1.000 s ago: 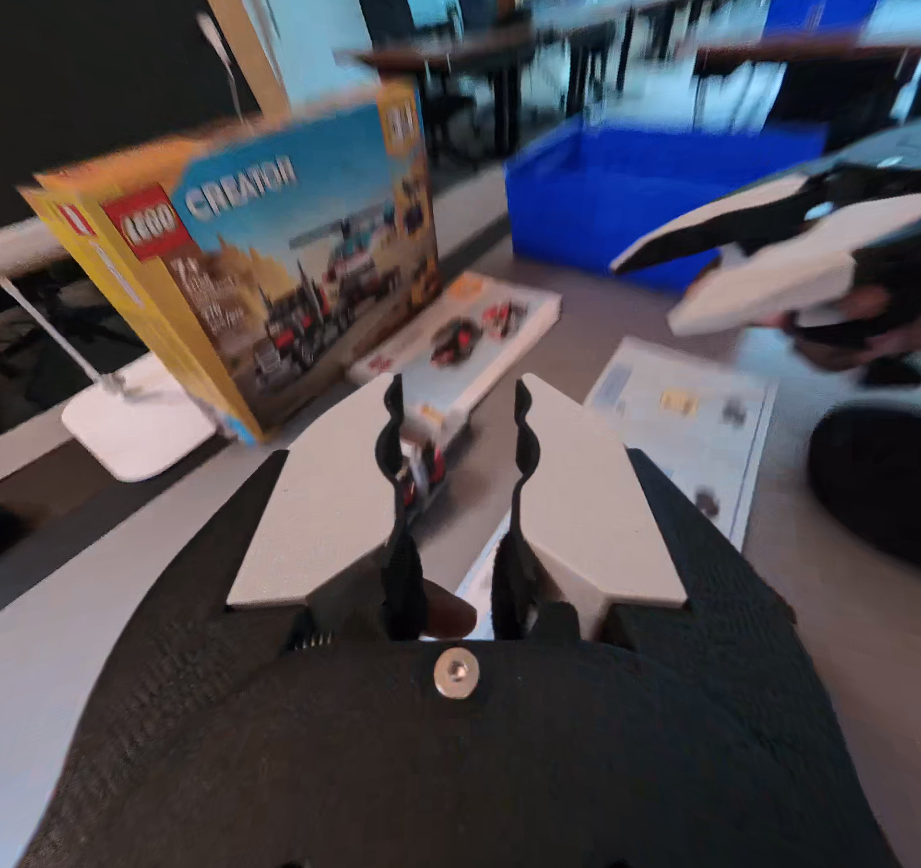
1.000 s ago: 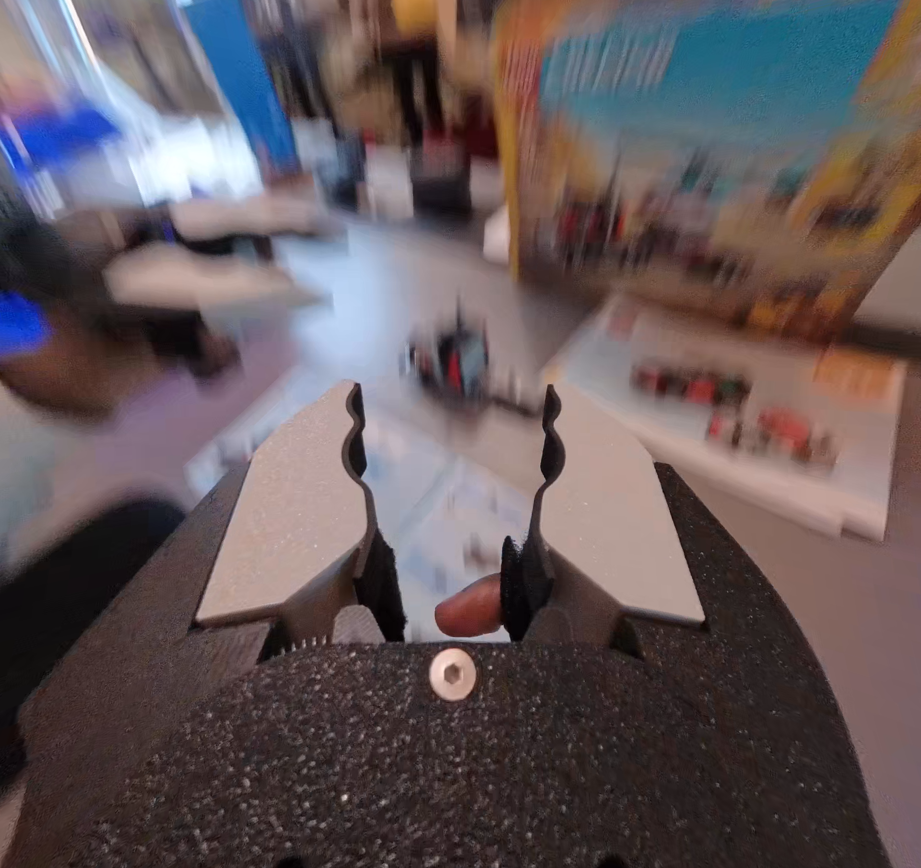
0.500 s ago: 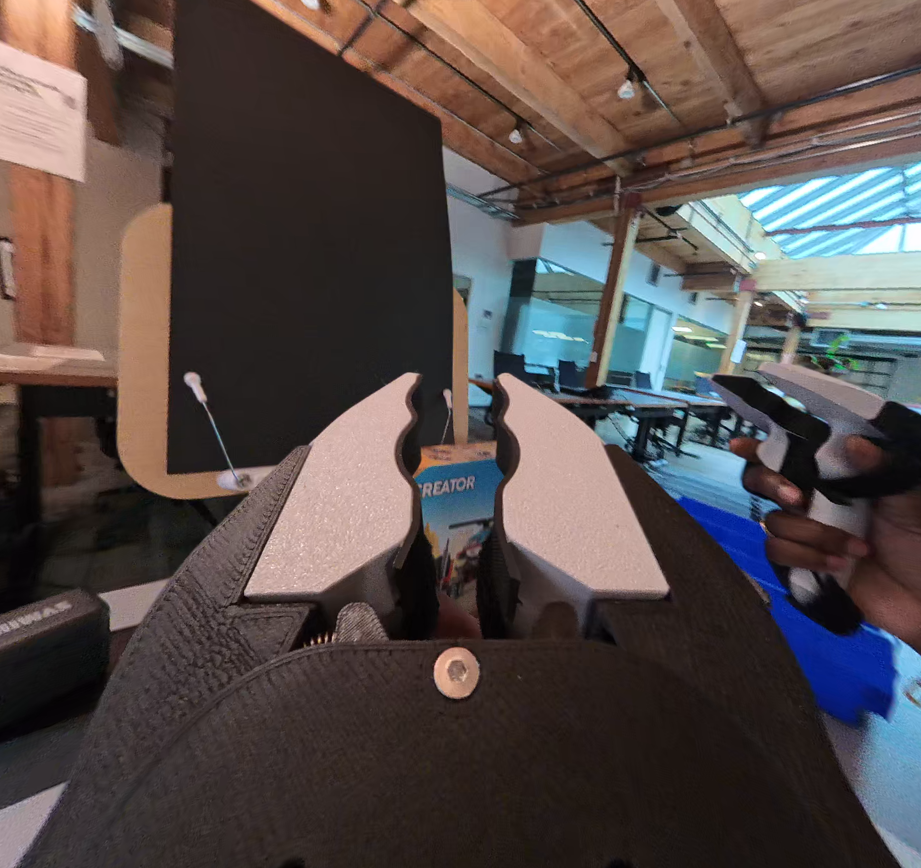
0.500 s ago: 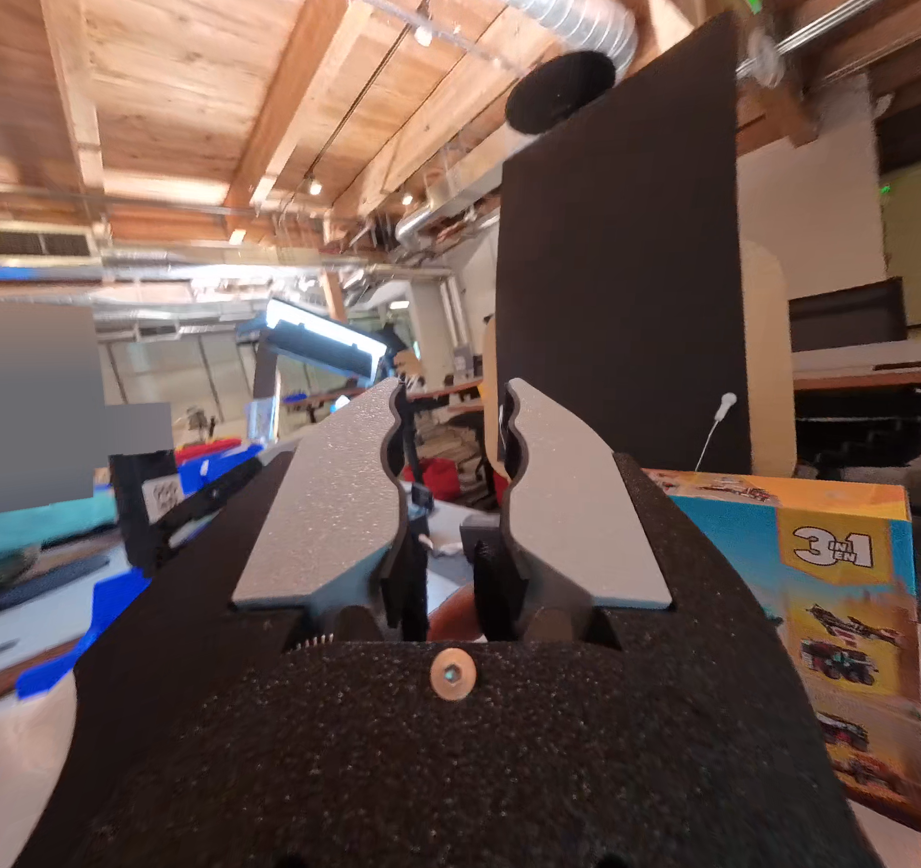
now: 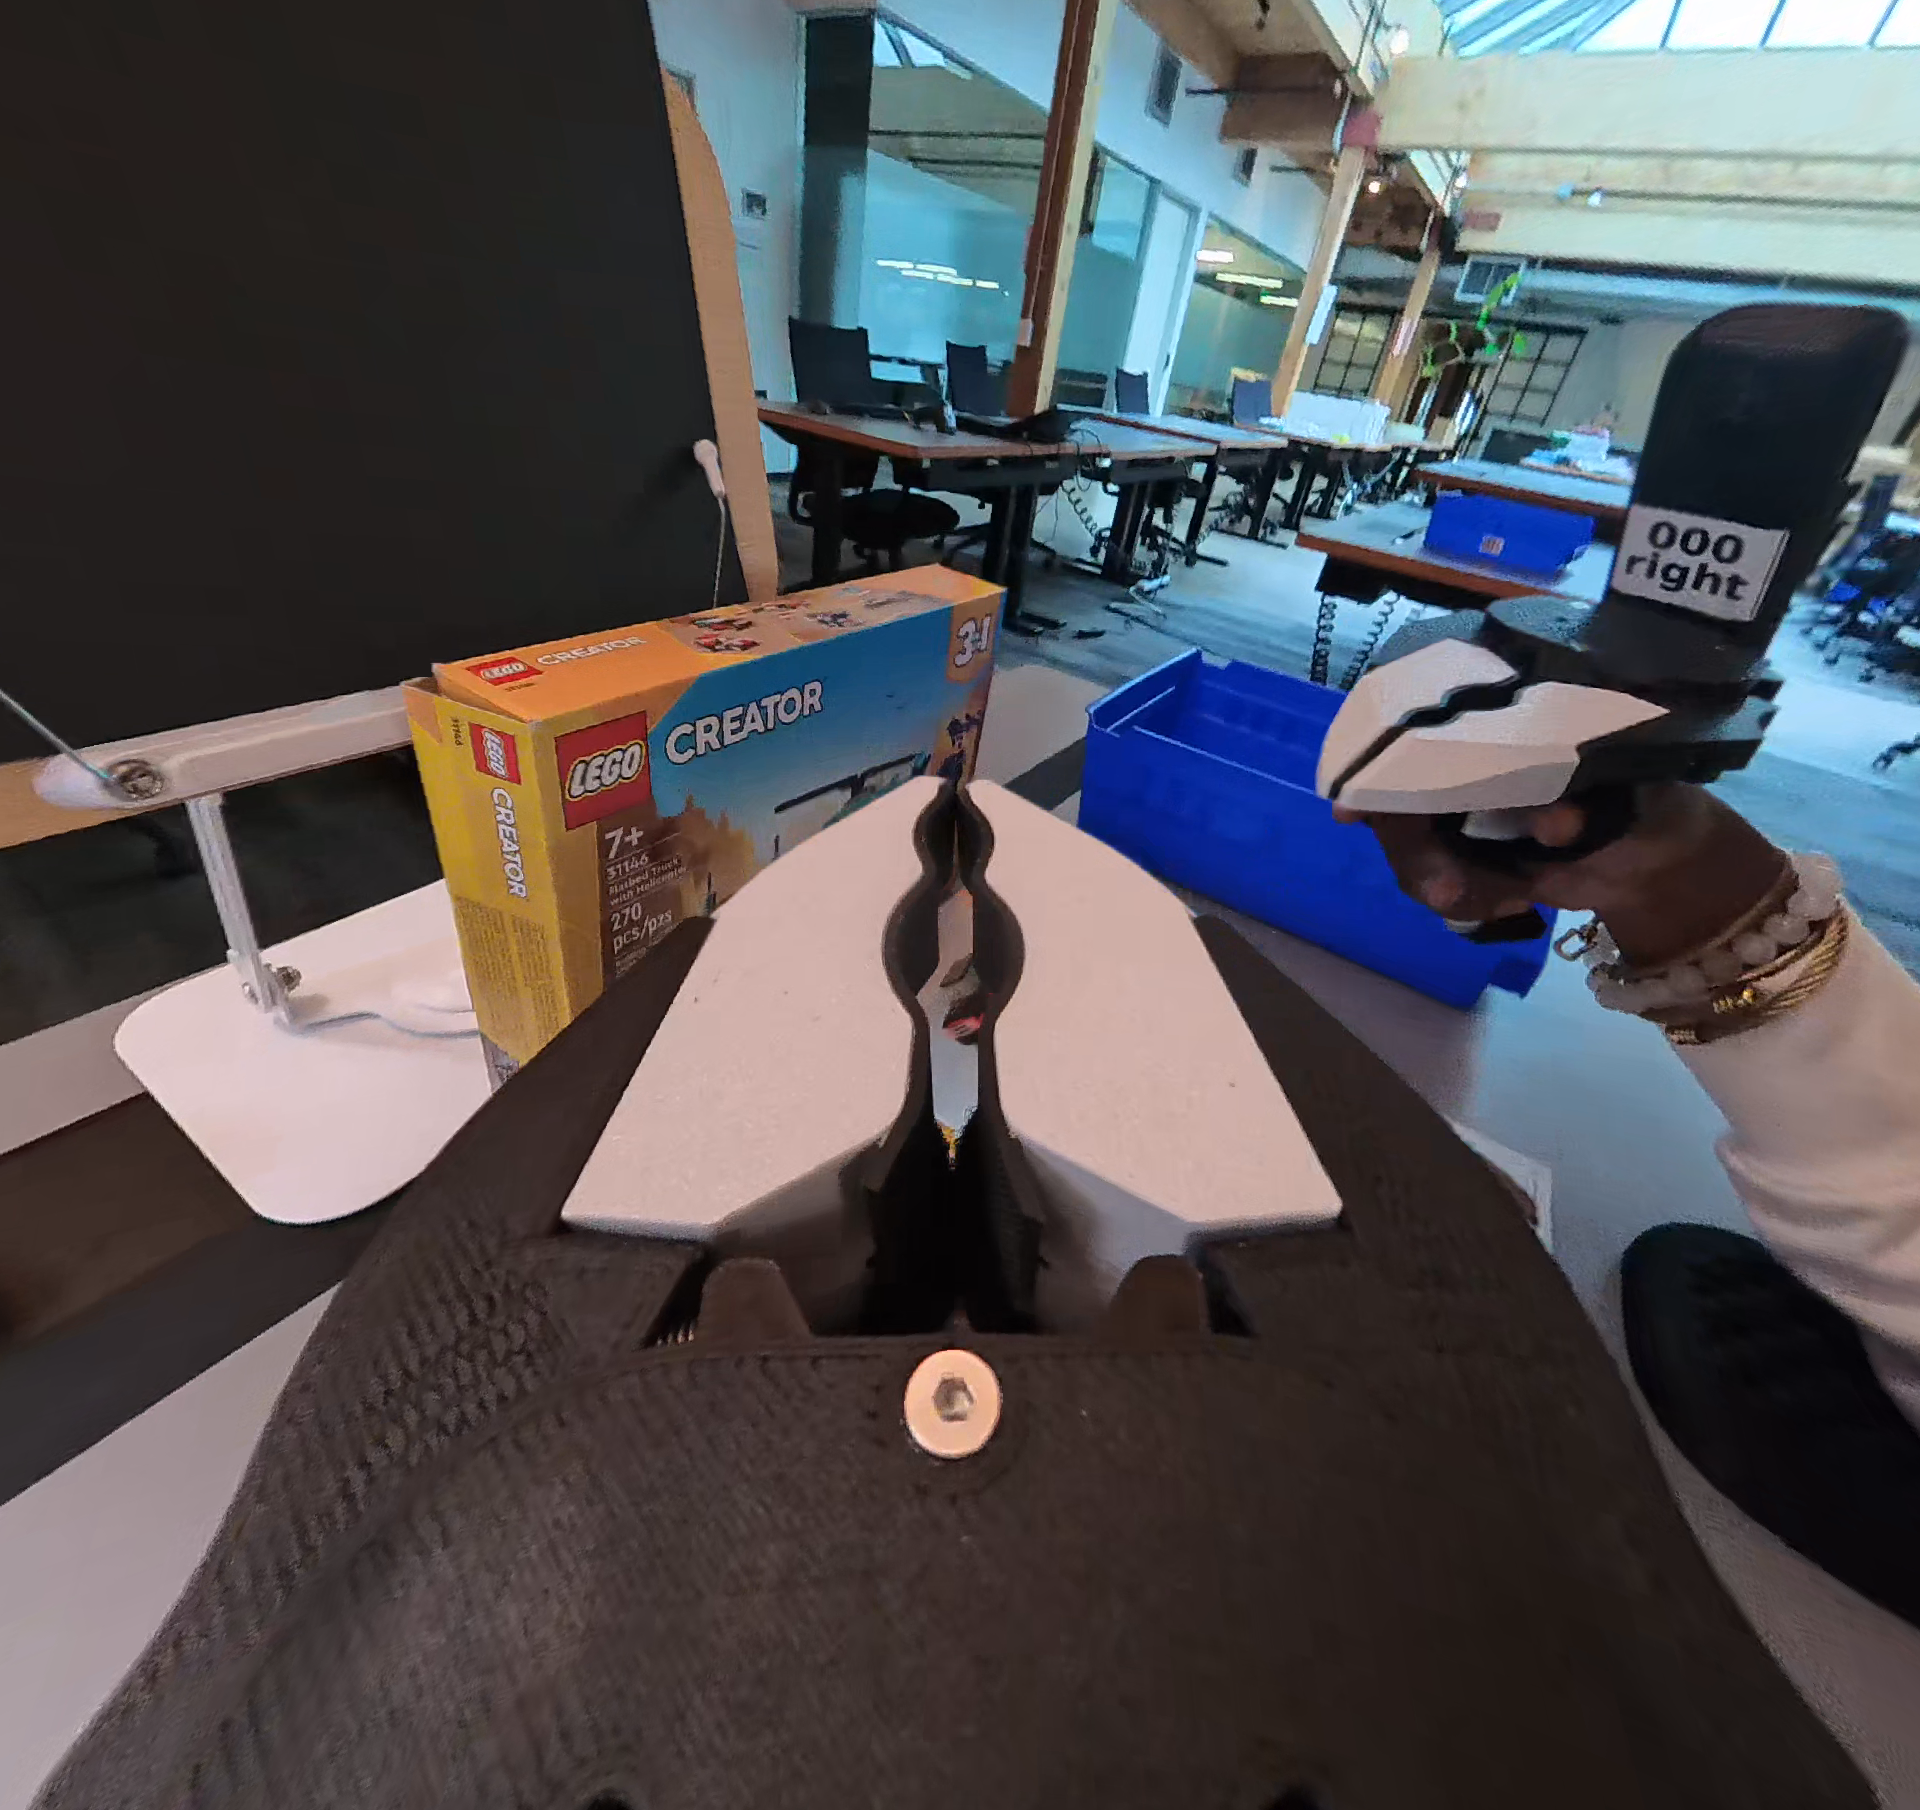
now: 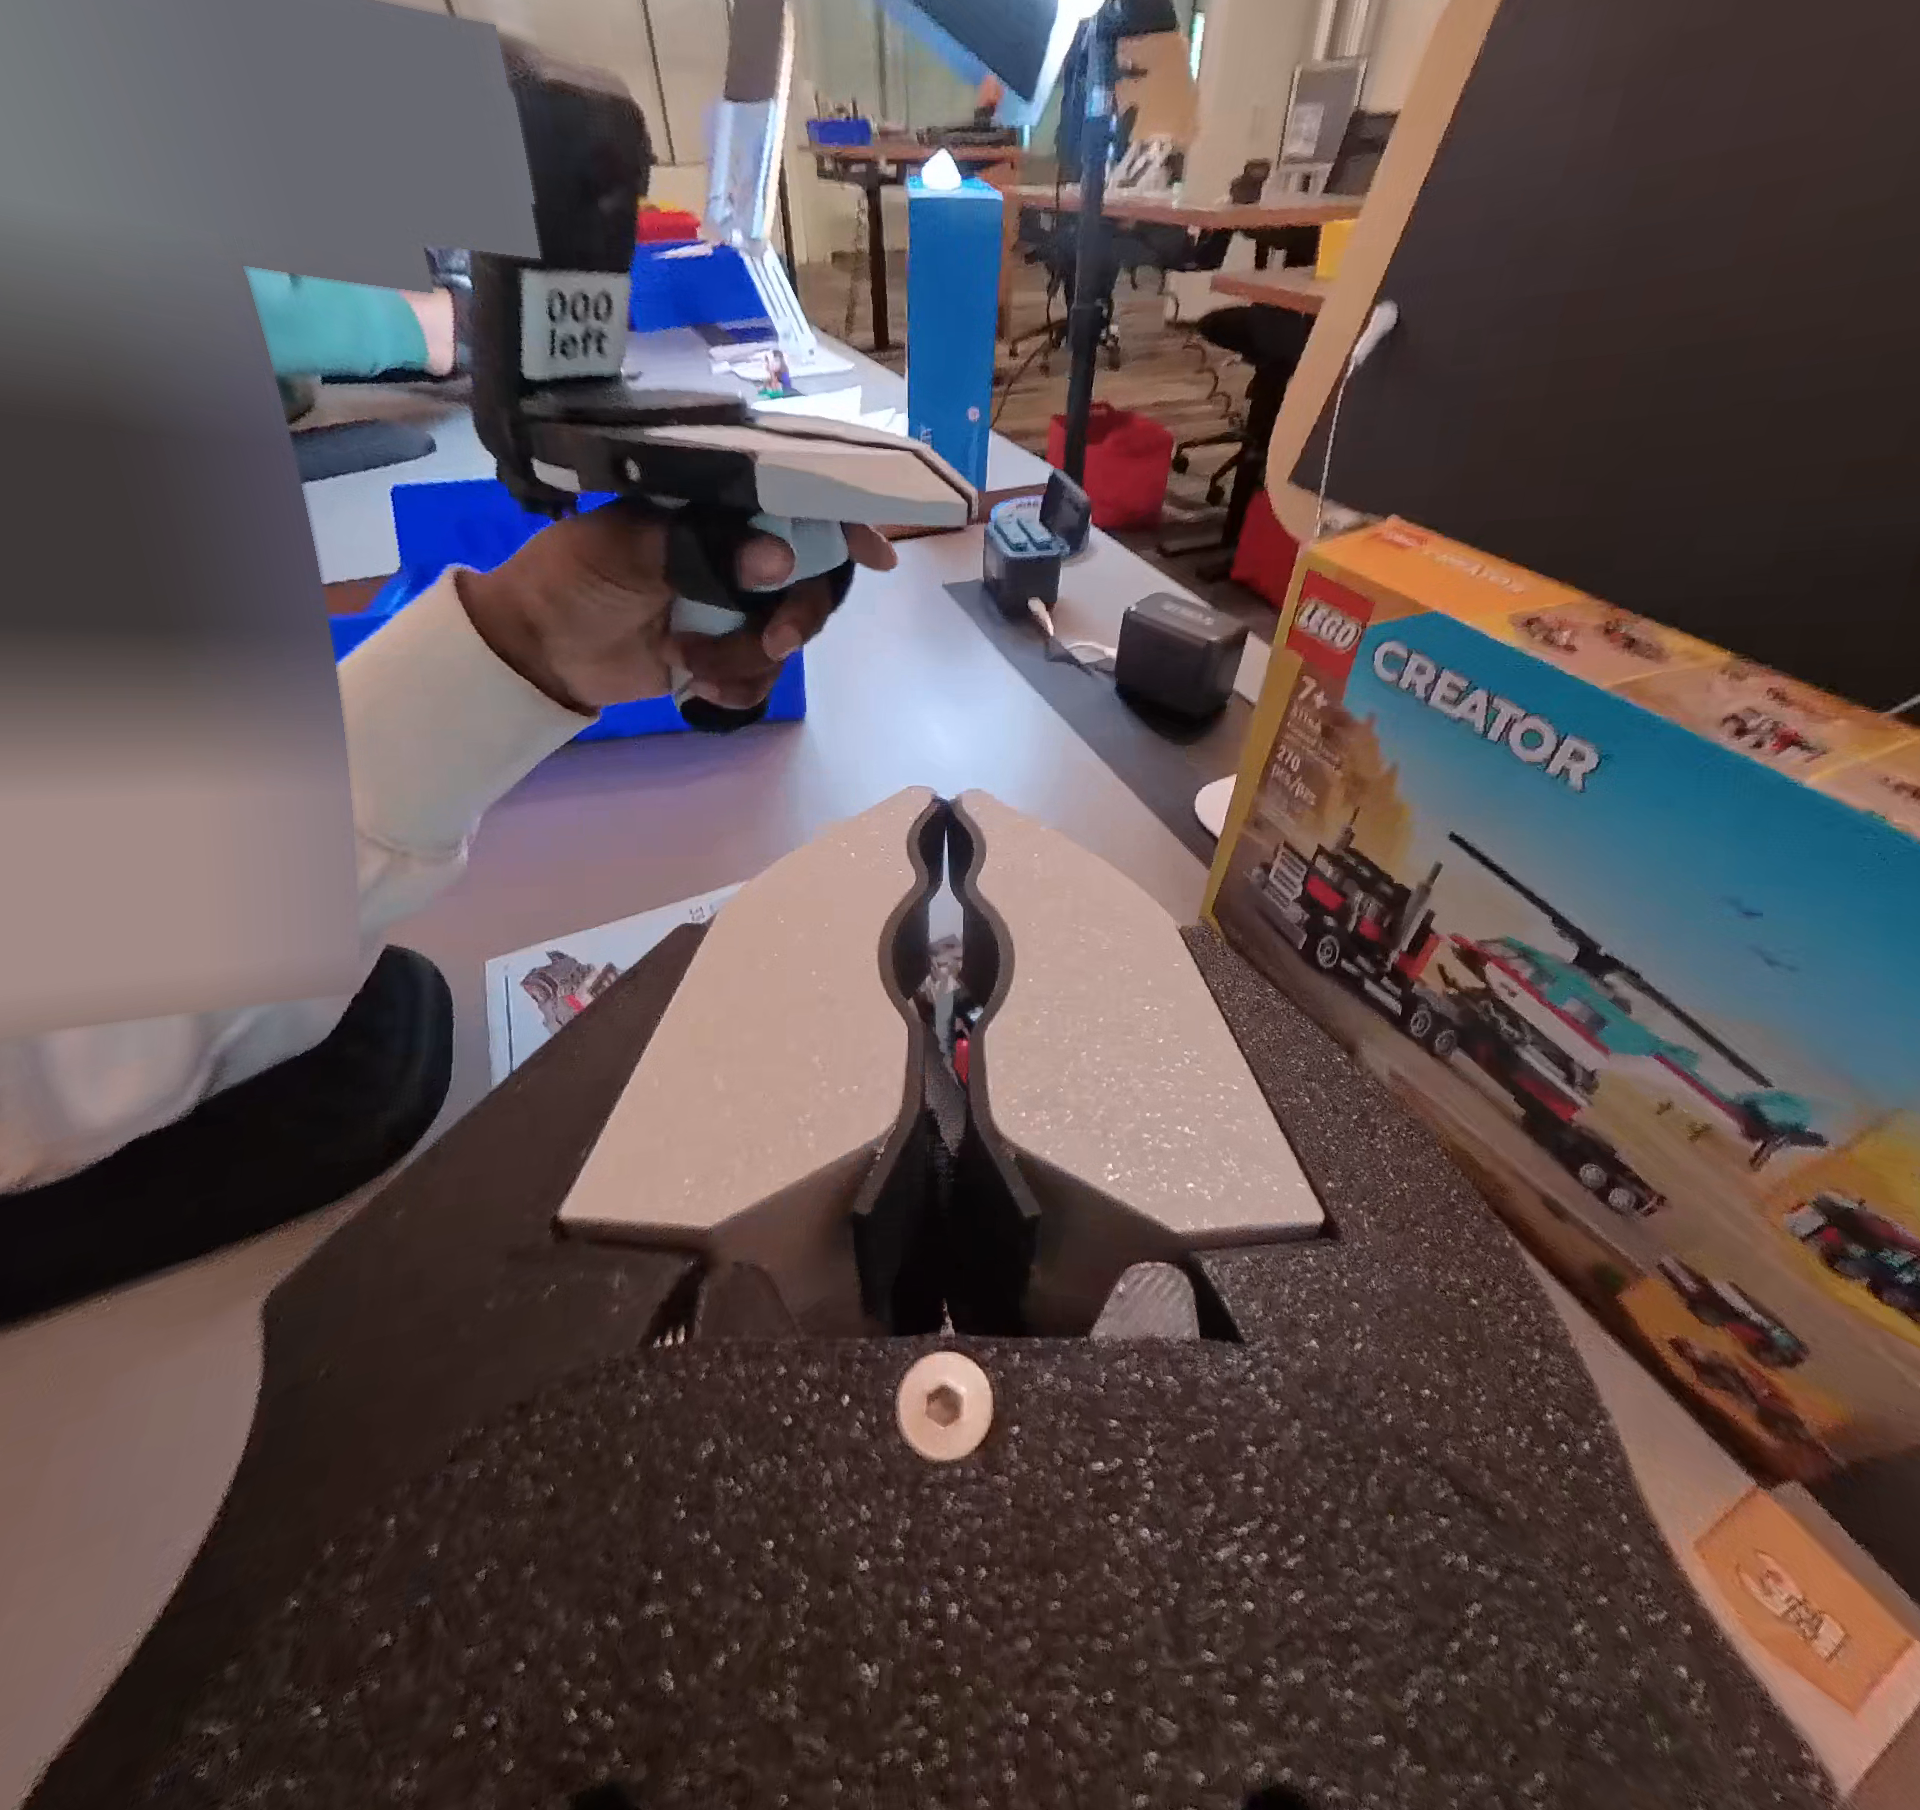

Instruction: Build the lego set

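Both grippers' fingers (image 5: 790,981) pressed together

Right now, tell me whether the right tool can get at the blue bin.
Probably yes. In the left wrist view the right tool hangs shut just above the blue bin with nothing visible between them, though it would have to open first.

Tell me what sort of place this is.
Likely an open-plan office or lab workspace: rows of desks with office chairs, exposed timber beams, and a grey table holding a toy box.
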Available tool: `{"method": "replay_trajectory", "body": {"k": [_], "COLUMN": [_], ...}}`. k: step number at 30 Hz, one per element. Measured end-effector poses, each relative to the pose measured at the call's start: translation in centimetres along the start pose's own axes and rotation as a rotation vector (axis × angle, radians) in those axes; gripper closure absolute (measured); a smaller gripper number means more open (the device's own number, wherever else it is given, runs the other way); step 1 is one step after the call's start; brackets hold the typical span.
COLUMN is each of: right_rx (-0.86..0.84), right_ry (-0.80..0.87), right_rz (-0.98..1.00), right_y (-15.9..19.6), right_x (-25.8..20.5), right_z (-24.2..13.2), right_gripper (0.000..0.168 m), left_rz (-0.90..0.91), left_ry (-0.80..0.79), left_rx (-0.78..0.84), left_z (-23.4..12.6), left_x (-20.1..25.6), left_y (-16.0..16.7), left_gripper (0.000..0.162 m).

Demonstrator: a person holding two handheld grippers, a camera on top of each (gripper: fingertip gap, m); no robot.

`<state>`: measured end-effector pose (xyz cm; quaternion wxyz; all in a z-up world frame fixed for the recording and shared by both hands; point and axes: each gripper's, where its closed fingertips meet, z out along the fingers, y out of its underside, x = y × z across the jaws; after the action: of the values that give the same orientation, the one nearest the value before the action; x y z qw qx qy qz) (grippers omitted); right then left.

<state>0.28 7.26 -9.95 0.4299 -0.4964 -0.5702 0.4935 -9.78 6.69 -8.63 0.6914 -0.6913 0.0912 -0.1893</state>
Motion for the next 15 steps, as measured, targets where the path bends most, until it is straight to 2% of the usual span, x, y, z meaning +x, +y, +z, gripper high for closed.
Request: {"method": "replay_trajectory", "body": {"k": [7,11,13,15], "right_rx": [-0.185,-0.205,-0.256,-0.313], "right_ry": [0.045,0.016,-0.008,-0.012], "right_rz": [0.044,0.031,0.038,0.056], "right_y": [4.5,5.3,6.3,7.1], "right_x": [1.9,1.4,1.1,1.0], "right_z": [1.3,1.9,2.1,2.1], "right_gripper": [0.166,0.148,0.137,0.133], "left_rz": [0.051,0.061,0.062,0.084], "left_ry": [-0.023,-0.074,-0.086,-0.157], "left_rx": [-0.147,-0.187,-0.258,-0.350], "left_z": [0.3,-0.3,-1.2,-2.8], "left_x": [-0.4,-1.3,-1.5,-2.6], "left_y": [1.9,2.1,2.5,2.8], "left_gripper": [0.160,0.146,0.139,0.138]}}
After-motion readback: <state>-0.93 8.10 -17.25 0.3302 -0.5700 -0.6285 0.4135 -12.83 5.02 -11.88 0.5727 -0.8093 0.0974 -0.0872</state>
